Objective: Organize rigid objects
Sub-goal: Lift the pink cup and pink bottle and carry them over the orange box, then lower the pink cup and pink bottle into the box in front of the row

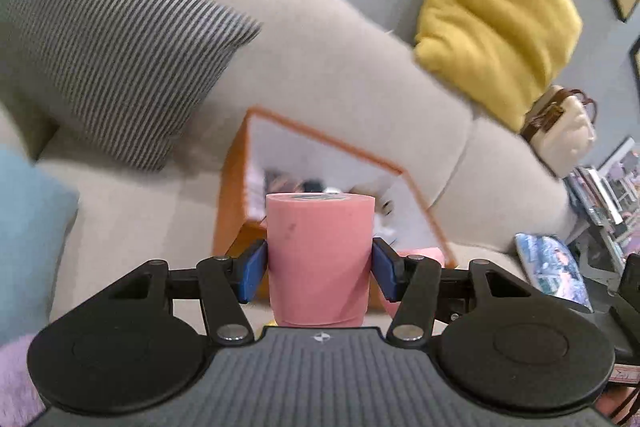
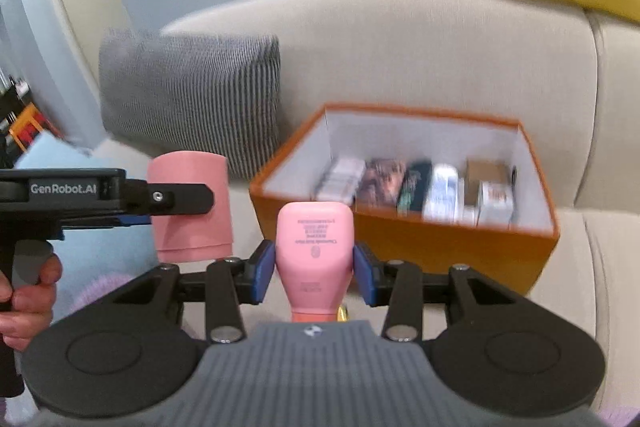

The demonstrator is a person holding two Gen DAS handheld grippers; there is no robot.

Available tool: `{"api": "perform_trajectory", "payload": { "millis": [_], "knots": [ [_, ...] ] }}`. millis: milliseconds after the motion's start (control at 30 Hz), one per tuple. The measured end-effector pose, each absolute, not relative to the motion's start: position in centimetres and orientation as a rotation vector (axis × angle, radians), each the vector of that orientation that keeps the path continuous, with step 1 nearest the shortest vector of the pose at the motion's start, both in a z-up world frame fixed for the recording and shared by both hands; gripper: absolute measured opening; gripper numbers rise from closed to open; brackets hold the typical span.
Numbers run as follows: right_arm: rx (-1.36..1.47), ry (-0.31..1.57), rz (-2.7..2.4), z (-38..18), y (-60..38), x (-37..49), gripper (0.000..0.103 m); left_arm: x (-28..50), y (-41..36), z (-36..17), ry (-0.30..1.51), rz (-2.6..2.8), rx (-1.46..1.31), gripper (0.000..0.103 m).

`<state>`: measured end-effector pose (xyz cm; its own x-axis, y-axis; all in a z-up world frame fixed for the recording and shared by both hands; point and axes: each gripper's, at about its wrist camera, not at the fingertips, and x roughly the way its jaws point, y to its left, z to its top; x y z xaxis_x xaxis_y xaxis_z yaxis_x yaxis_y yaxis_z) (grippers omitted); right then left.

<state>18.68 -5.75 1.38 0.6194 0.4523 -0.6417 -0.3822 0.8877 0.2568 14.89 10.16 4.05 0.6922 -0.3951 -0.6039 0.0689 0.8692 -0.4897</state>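
Observation:
My left gripper (image 1: 319, 269) is shut on a pink cup (image 1: 319, 259), held upright above the sofa seat in front of the orange box (image 1: 232, 203). The same cup (image 2: 192, 203) and left gripper (image 2: 182, 201) show at the left of the right wrist view. My right gripper (image 2: 315, 273) is shut on a pink bottle (image 2: 315, 251), its printed label upside down, held just in front of the orange box (image 2: 420, 247). The box has a white inside and holds several small packages (image 2: 416, 189) in a row.
The box stands on a beige sofa (image 2: 400, 47). A striped grey cushion (image 2: 188, 99) leans left of the box, a yellow cushion (image 1: 496, 15) lies on the backrest, and a light blue cushion (image 1: 28, 227) is at the left. A cream handbag (image 1: 564, 131) sits at the right.

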Motion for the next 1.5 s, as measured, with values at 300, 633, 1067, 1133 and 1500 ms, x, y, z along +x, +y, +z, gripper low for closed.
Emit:
{"api": "perform_trajectory", "payload": {
  "millis": [300,633,1067,1133,1500],
  "knots": [
    [0.201,0.655,0.458,5.1,-7.7,24.2,0.044,20.7,7.8,8.5,0.719,-0.333,-0.421,0.064],
    [0.35,0.778,0.372,0.1,-10.3,31.4,0.044,27.8,4.8,4.5,0.901,-0.311,-0.346,0.064],
    [0.42,0.948,0.314,-8.0,-12.0,35.4,0.044,32.9,-0.4,-5.2,1.288,-0.217,-0.059,0.064],
    [0.428,0.952,0.318,-8.5,-12.3,35.6,0.044,33.4,-1.2,-6.1,1.325,-0.207,-0.015,0.064],
    [0.453,0.976,0.341,-10.2,-13.3,35.0,0.044,35.3,-3.1,-10.3,1.47,-0.147,0.039,0.065]
  ]
}}
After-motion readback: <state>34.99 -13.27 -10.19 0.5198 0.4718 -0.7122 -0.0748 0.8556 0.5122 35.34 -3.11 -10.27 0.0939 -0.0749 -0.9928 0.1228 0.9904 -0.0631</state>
